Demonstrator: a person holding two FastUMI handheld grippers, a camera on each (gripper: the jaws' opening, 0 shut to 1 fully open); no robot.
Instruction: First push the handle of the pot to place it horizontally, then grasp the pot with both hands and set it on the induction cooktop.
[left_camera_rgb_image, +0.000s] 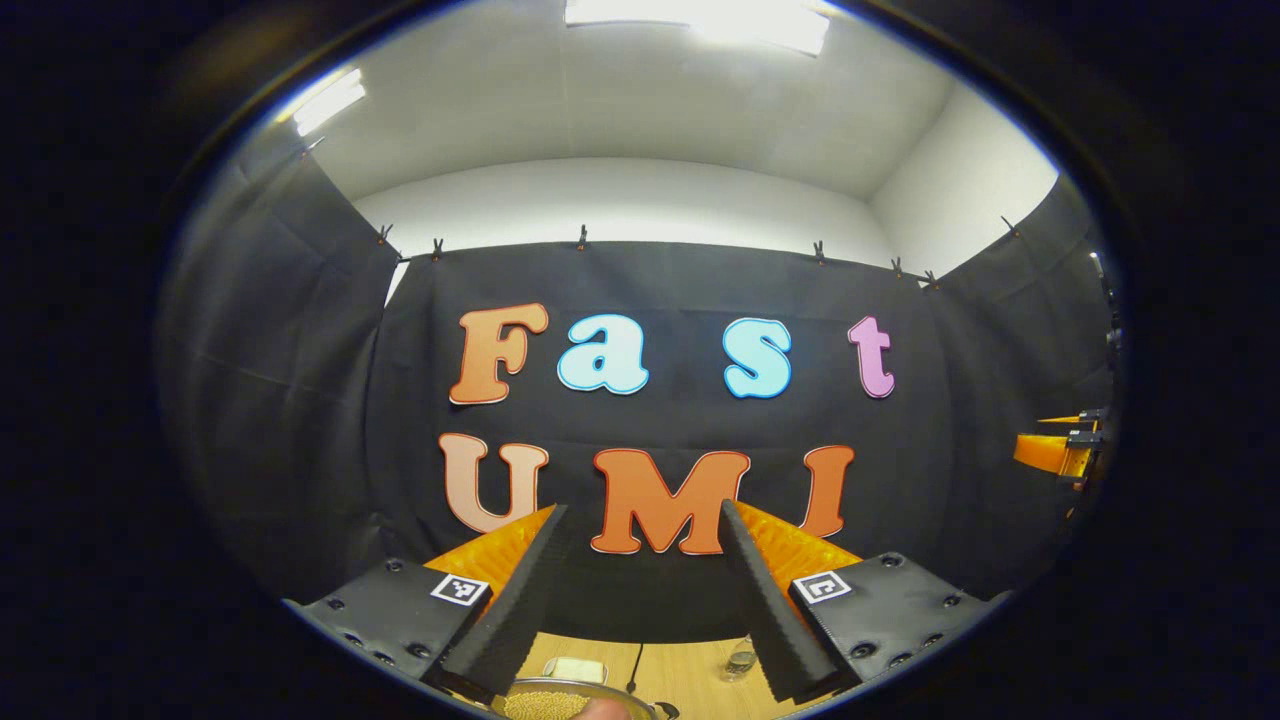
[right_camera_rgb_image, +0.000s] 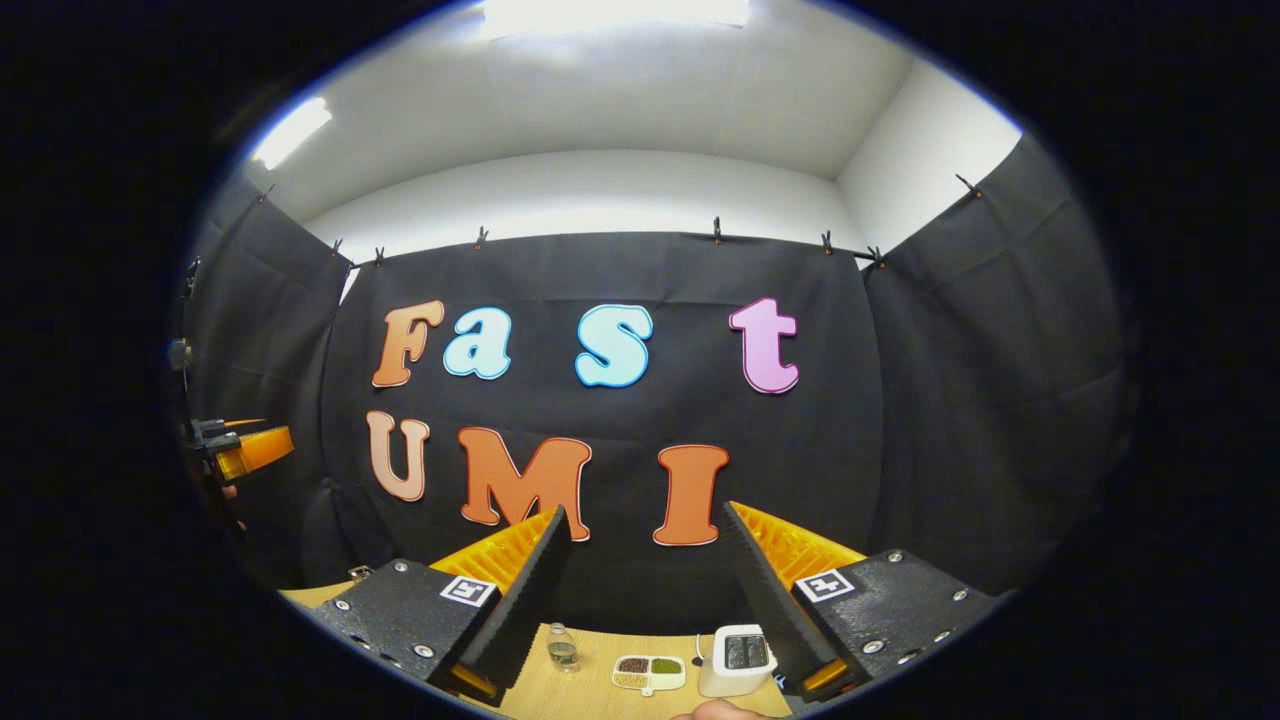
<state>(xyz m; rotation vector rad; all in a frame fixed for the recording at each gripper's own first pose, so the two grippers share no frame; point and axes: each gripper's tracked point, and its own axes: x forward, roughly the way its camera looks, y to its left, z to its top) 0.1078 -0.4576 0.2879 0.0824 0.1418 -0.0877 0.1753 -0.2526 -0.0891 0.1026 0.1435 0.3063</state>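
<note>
Both grippers held high and level, facing the booth wall, with the work below them.

The left gripper (left_camera_rgb_image: 640, 600) has its fingers spread and empty; at the bottom edge of its view, between and beneath them, sits a round metal-rimmed vessel of pale grains (left_camera_rgb_image: 560, 700), probably the pot, handle not visible. The right gripper (right_camera_rgb_image: 645, 600) is likewise spread and empty above the pale wooden tabletop (right_camera_rgb_image: 600, 690). The left seems nearer.

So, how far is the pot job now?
Nothing looks done. The left gripper and right gripper are both raised, open and empty, facing the black cloth wall. Only the pot rim peeks in below. Left: pushing the handle, the two-handed grasp, the placing.
</note>
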